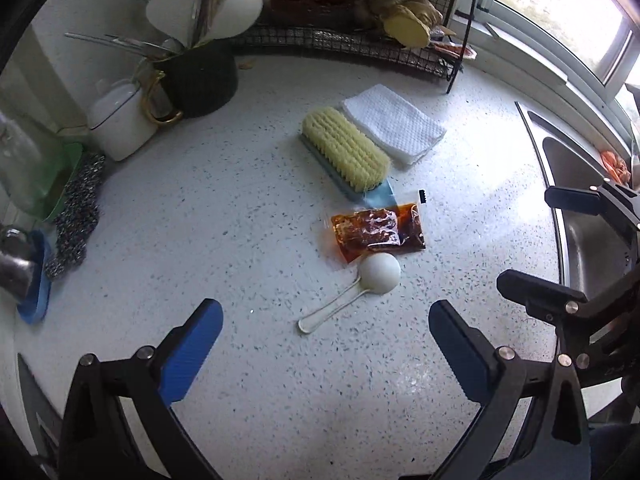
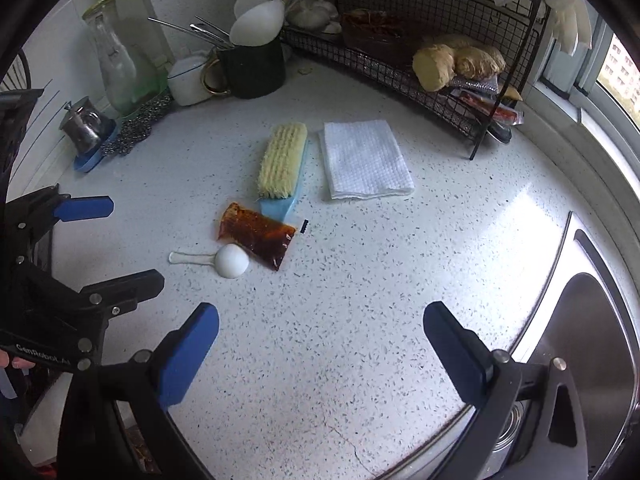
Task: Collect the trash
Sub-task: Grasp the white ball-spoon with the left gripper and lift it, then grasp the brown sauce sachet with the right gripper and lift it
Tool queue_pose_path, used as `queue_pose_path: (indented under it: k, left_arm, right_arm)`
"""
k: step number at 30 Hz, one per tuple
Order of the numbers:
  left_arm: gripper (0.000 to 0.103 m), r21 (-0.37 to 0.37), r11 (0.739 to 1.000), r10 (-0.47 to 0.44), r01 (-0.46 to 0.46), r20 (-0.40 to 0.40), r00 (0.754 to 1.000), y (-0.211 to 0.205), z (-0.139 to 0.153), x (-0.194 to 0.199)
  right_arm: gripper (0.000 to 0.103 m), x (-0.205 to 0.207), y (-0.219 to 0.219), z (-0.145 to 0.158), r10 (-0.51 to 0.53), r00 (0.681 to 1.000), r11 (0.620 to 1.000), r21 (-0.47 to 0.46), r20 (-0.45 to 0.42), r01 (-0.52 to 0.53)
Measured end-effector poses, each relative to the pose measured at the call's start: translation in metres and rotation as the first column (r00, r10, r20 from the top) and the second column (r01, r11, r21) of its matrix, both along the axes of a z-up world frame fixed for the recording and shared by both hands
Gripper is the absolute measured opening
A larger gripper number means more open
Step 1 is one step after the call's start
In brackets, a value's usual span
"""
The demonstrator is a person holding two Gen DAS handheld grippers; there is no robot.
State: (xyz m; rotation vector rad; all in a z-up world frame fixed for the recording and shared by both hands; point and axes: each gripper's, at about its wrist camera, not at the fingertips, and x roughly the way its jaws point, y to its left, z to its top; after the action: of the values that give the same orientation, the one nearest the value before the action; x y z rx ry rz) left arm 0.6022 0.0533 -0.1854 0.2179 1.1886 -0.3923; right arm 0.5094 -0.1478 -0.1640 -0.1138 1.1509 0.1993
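A brown sauce packet (image 1: 377,233) (image 2: 257,234) lies flat in the middle of the speckled white counter (image 1: 240,220) (image 2: 360,280). Touching its near edge is a white plastic spoon (image 1: 360,286) (image 2: 224,261), bowl down. A tiny black scrap (image 1: 422,196) (image 2: 304,226) lies beside the packet. My left gripper (image 1: 325,334) hovers open a short way in front of the spoon, nothing between its blue fingers. My right gripper (image 2: 320,338) is also open and empty, nearer the sink, with the packet ahead to its left. Each gripper shows at the side of the other's view.
A yellow-bristled scrub brush (image 1: 345,152) (image 2: 282,162) and a folded white cloth (image 1: 394,126) (image 2: 366,160) lie behind the packet. A steel sink (image 1: 580,232) (image 2: 580,360) is at the right. A wire rack (image 2: 420,52), dark utensil mug (image 2: 252,66), glass bottle (image 2: 116,60) and steel wool (image 1: 76,216) line the back.
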Motion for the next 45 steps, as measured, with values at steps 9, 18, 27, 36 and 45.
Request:
queue_pose_path:
  k: [9,18,27,36,45]
  left_arm:
    - [0.075,0.009,0.99,-0.14,0.141,-0.056,0.989,-0.027,-0.027,0.016]
    - [0.063,0.025,0.983,-0.181,0.183,-0.057,0.982,-0.051,-0.042,0.014]
    - [0.028,0.009,0.99,-0.137,0.138,-0.053,0.989,-0.048,-0.038,0.018]
    - [0.028,-0.028,0.999,-0.021,0.02,-0.053,0.998,-0.023,-0.026,0.004]
    - [0.028,-0.033,0.989,0.142,-0.144,-0.041,0.989,0.035,-0.013,0.006]
  right_arm:
    - [0.102,0.012,-0.01,-0.014,-0.043,0.998,0.998,-0.039,-0.041,0.041]
    - [0.102,0.014,-0.027,-0.018,-0.072,0.995,0.997,-0.035,-0.064,0.07]
    - [0.102,0.012,-0.027,-0.02,-0.066,0.994,0.998,-0.018,-0.081,0.065]
    - [0.102,0.009,-0.017,-0.015,-0.037,0.997,0.999,-0.013,-0.071,0.036]
    - [0.102,0.032,0.019,-0.016,0.078,0.996,0.997,0.008,-0.053,-0.077]
